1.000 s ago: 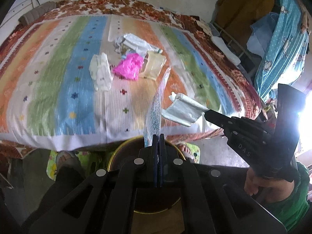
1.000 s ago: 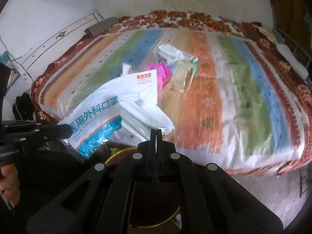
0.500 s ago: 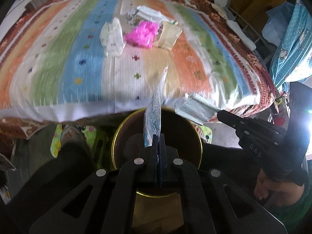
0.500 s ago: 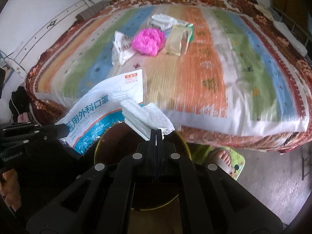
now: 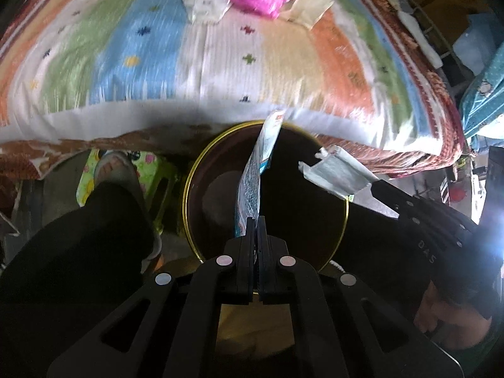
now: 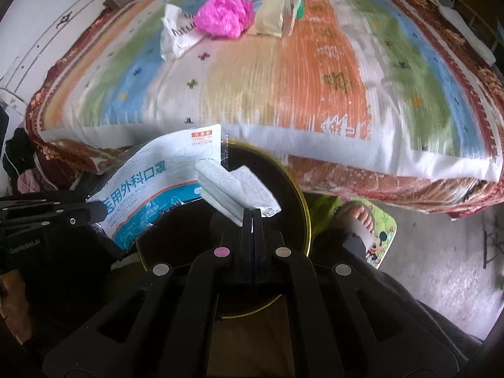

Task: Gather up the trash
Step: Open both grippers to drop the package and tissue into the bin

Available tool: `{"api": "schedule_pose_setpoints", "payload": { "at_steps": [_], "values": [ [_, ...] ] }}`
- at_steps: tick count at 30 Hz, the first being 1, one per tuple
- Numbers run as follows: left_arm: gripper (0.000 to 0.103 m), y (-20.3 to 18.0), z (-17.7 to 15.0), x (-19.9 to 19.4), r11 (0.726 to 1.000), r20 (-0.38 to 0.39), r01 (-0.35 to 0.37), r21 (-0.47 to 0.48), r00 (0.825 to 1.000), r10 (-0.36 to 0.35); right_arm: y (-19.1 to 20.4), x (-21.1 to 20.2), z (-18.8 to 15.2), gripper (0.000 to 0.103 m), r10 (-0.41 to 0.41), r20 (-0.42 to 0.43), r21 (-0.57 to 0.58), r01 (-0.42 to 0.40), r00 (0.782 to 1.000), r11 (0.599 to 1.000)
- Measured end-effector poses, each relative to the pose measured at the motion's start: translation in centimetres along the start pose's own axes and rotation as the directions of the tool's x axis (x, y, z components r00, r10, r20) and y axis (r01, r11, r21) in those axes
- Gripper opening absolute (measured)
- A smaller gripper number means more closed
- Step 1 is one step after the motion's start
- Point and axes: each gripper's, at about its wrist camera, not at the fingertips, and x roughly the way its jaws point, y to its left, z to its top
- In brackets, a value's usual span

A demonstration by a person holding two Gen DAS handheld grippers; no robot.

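Pinching a mask packet (image 5: 252, 186) edge-on, the left gripper (image 5: 255, 220) has swung from over the bed to above the dark bin (image 5: 201, 170) — the right gripper (image 6: 252, 212), clamped on folded tissue (image 6: 233, 186), has too. Both look ready to drop; pink bag (image 6: 225, 15) and wrappers remain on the bed (image 6: 315, 94).

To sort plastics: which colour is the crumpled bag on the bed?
Bright pink crumpled plastic bag; the right wrist view shows it best.

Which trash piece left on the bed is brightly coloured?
The crumpled pink plastic bag, lying between the white wrapper and beige packet; the others are pale.
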Motion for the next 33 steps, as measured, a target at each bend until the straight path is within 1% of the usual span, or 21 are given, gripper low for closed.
{"api": "schedule_pose_setpoints", "payload": {
  "at_steps": [2, 4, 5, 6, 7, 8, 9, 11, 13, 15, 20, 22, 24, 26, 27, 29, 33],
  "values": [
    [0.0, 0.1, 0.0, 0.5, 1.0, -0.024, 0.003, -0.008, 1.0, -0.003, -0.1, 0.6, -0.1, 0.0, 0.021, -0.033, 0.014, -0.021, 0.999, 1.0],
    [0.0, 0.2, 0.1, 0.9, 1.0, -0.034, -0.015, -0.012, 0.999, 0.015, -0.2, 1.0, -0.1, 0.002, 0.01, -0.049, 0.023, -0.009, 0.999, 1.0],
    [0.004, 0.2, 0.1, 1.0, 1.0, -0.038, -0.015, -0.017, 0.999, 0.015, -0.3, 1.1, -0.1, 0.003, 0.008, -0.056, 0.03, -0.006, 0.998, 1.0],
    [0.015, 0.2, 0.2, 1.0, 1.0, -0.039, -0.014, -0.023, 0.999, 0.013, -0.3, 1.2, -0.1, 0.007, 0.014, -0.062, 0.036, -0.012, 0.998, 0.999],
    [0.023, 0.4, 0.3, 1.0, 0.999, -0.035, -0.013, -0.033, 0.999, 0.011, -0.3, 1.3, -0.1, 0.015, 0.025, -0.067, 0.04, -0.022, 0.997, 0.999],
    [0.031, 0.5, 0.4, 0.8, 0.999, -0.023, -0.019, -0.038, 1.0, 0.018, -0.2, 1.3, -0.1, 0.018, 0.028, -0.066, 0.036, -0.026, 0.997, 0.999],
    [0.031, 0.6, 0.6, 0.5, 0.999, -0.007, -0.029, -0.04, 1.0, 0.028, -0.1, 1.3, -0.1, 0.02, 0.028, -0.064, 0.032, -0.026, 0.998, 0.999],
    [0.032, 0.7, 0.8, 0.2, 0.998, 0.008, -0.024, -0.05, 1.0, 0.025, 0.0, 1.3, 0.1, 0.021, 0.039, -0.06, 0.033, -0.037, 0.997, 0.999],
    [0.035, 1.0, 1.0, -0.2, 0.998, 0.026, -0.023, -0.062, 0.999, 0.025, 0.0, 1.1, 0.3, 0.026, 0.046, -0.053, 0.038, -0.044, 0.998, 0.998],
    [0.04, 1.3, 1.3, -0.8, 0.997, 0.056, -0.026, -0.077, 0.998, 0.031, -0.1, 1.0, 0.5, 0.028, 0.05, -0.045, 0.04, -0.048, 0.998, 0.998],
    [0.046, 1.9, 2.1, -2.0, 0.994, 0.106, -0.017, -0.104, 0.994, 0.028, 0.1, 0.5, 1.1, 0.031, 0.054, -0.02, 0.031, -0.053, 0.998, 0.998],
    [0.049, 2.0, 2.4, -2.5, 0.994, 0.126, -0.023, -0.105, 0.991, 0.037, 0.2, 0.2, 1.5, 0.036, 0.062, -0.007, 0.028, -0.062, 0.998, 0.998],
    [0.057, 2.0, 2.8, -3.1, 0.994, 0.157, -0.038, -0.103, 0.986, 0.054, 0.3, -0.1, 1.9, 0.038, 0.06, 0.008, 0.02, -0.06, 0.998, 0.998],
    [0.062, 1.9, 3.2, -3.7, 0.994, 0.189, -0.025, -0.108, 0.981, 0.045, 0.4, -0.4, 2.2, 0.04, 0.059, 0.022, 0.012, -0.059, 0.998, 0.998],
    [0.065, 1.9, 3.6, -4.0, 0.994, 0.203, -0.035, -0.104, 0.978, 0.056, 0.4, -0.6, 2.5, 0.041, 0.066, 0.031, 0.01, -0.066, 0.997, 0.998],
    [0.067, 1.7, 4.1, -4.6, 0.993, 0.231, -0.071, -0.092, 0.969, 0.091, 0.4, -0.8, 2.9, 0.043, 0.076, 0.042, 0.01, -0.076, 0.996, 0.997],
    [0.076, 1.7, 5.1, -5.6, 0.991, 0.282, -0.101, -0.086, 0.952, 0.121, 0.4, -1.7, 4.1, 0.049, 0.082, 0.07, 0.004, -0.083, 0.994, 0.997]
  ]
}}
